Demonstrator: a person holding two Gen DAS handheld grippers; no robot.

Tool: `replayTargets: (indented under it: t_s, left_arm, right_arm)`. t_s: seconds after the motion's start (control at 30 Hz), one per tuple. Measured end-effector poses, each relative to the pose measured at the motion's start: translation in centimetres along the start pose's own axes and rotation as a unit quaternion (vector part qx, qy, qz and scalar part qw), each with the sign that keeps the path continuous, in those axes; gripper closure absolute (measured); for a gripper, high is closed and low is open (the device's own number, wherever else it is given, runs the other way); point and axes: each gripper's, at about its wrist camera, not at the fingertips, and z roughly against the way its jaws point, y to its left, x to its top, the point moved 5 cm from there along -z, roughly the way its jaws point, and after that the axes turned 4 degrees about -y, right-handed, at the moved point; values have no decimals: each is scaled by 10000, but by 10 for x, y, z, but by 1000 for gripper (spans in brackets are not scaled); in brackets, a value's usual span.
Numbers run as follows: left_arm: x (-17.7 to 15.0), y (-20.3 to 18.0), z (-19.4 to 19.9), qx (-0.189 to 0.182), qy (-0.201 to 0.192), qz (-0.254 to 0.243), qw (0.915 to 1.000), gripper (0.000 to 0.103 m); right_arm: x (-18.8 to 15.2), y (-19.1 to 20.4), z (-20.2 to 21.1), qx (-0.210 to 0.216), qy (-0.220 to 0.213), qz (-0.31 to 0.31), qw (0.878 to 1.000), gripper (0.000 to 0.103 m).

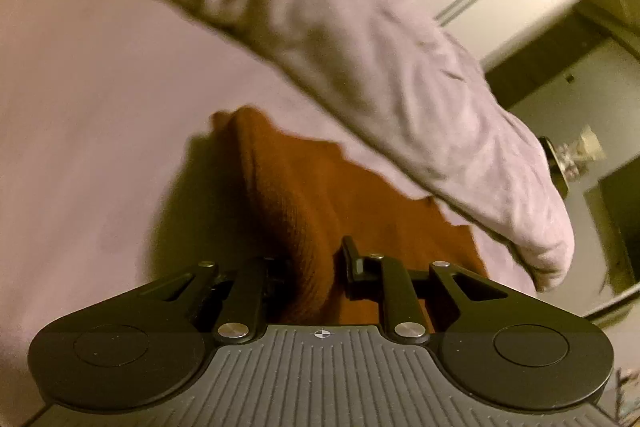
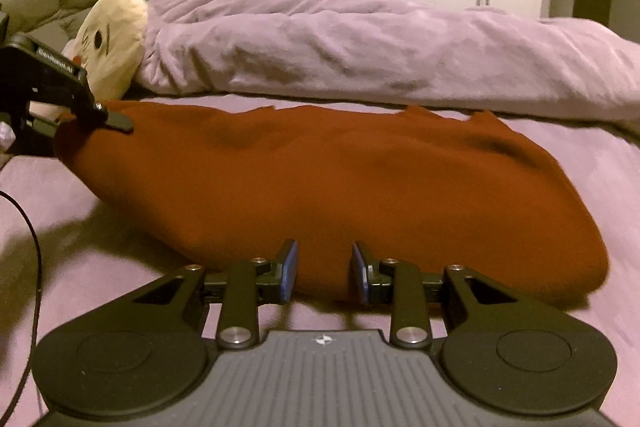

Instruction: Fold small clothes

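A lilac bed sheet point(image 2: 580, 163) carries a rumpled duvet point(image 2: 360, 43) and, in front of it, the rust-brown garment point(image 2: 320, 179), lifted at its near edge. The left gripper point(image 1: 316, 267) pinches one bunched corner, while the right gripper point(image 2: 324, 271) clamps the other (jaws narrow, cloth between the pads). Uneven lifting could skew the fold, and the left's shallow, bunched bite could slip.

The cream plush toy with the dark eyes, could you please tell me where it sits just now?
In the right wrist view the cream plush toy lies at the upper left, against the rumpled lilac duvet and behind the rust-brown garment.
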Motion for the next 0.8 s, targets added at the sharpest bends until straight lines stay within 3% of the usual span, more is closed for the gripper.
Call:
replayTargets:
  t_s: [0.17,0.33,0.43,0.53,0.63,0.73,0.8]
  left_arm:
    - [1,-77,-12,-85,-22,-888,9960,84]
    - [-37,-156,-56,-273,230,-1840,9823,86]
    - [-78,-175,-97,-208,623,-2091,9757,90]
    - [-118,-174,-130,-85,1073,-2036,9731,89]
    - [-130,-173,-129,15,870,-2244,9706,86]
    - [-126,-174,-101,-209,801,-2214,9717,72]
    - [-121,-174,-72,-338,546,-2305,9709,52]
  right_arm:
    - [2,-26,14,-85,-211,-377,9990,75]
    - [1,-56,28,-247,-373,-718,9964,75]
    - [-4,-75,35,-373,-372,-843,9950,75]
    - [-11,-94,38,-510,-290,-940,9938,74]
    - [-17,-109,41,-618,-226,-1008,9927,74]
    - [-18,-119,45,-665,-254,-1083,9916,74]
    - [-16,-125,45,-678,-289,-1158,9905,74]
